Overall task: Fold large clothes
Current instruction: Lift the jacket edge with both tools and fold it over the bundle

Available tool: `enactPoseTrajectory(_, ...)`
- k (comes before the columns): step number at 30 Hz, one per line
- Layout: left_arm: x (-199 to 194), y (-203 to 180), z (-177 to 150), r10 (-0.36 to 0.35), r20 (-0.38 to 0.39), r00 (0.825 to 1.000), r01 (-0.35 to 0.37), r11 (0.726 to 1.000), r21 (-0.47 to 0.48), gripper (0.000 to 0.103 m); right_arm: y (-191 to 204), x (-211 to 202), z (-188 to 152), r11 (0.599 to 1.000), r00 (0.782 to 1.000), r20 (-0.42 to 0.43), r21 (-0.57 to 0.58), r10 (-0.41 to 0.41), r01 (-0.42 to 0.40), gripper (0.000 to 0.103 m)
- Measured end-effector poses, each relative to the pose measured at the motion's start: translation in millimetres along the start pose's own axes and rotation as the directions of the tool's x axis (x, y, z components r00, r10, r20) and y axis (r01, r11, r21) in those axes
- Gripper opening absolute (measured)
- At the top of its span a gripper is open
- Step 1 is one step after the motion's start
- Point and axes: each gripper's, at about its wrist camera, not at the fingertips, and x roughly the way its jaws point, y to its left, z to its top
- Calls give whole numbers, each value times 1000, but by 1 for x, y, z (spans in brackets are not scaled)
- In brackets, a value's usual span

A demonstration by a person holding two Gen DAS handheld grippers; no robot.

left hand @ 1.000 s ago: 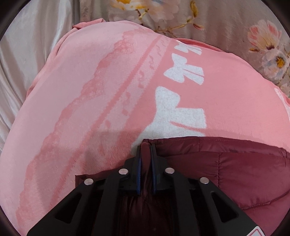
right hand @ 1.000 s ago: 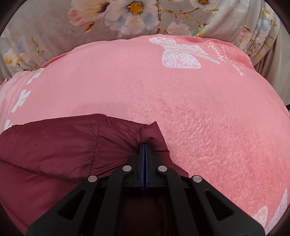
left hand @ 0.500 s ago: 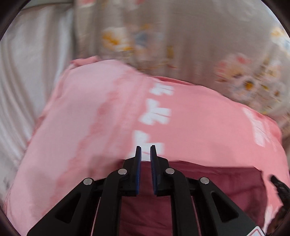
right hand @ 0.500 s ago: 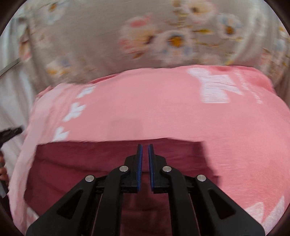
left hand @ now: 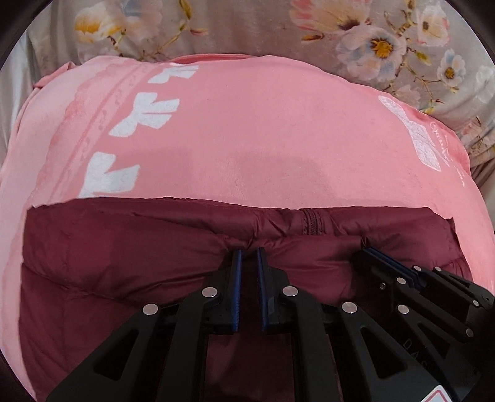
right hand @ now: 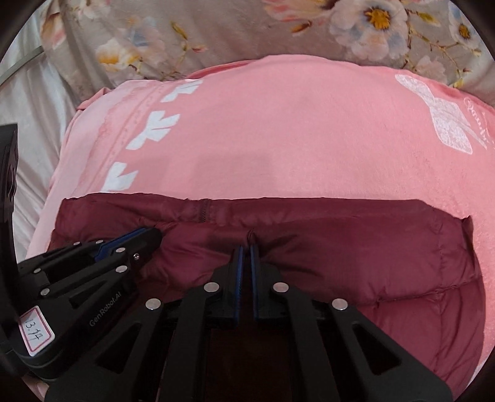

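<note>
- Just ahead of both claws: folded edge of the maroon jacket (left hand: 108,263), long axis running side to side across the pink blanket (left hand: 263,123).
- Left gripper (left hand: 249,256): jaws nearly together, and fabric puckers into the narrow gap, so it looks nipped.
- Right gripper (right hand: 246,250): closed on a small pinch of the same fold.
- Zip (left hand: 312,222) sits between the two claws, about equally near each.
- Jacket is a slick, quilted, puffy shell, likely springy. Blanket is soft fleece with white prints.
- Floral sheet (left hand: 263,27) lies beyond.
</note>
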Motion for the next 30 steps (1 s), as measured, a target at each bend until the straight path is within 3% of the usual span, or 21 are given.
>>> enactPoseTrajectory(5, 9, 2, 0, -15, 18, 1000, 16, 1000, -10, 10, -7, 14, -4, 999, 1000, 14, 25, 25, -25, 1)
enactPoseTrajectory(13, 16, -7, -4, 38, 91, 995, -41, 999, 31, 10, 0, 16, -10, 1000, 998, 68, -10, -9, 10, 1)
enactPoseTrajectory(30, 16, -7, -6, 43, 117, 992, -46, 999, 25, 10, -1, 16, -11, 1000, 996, 88, -1, 0, 0, 1)
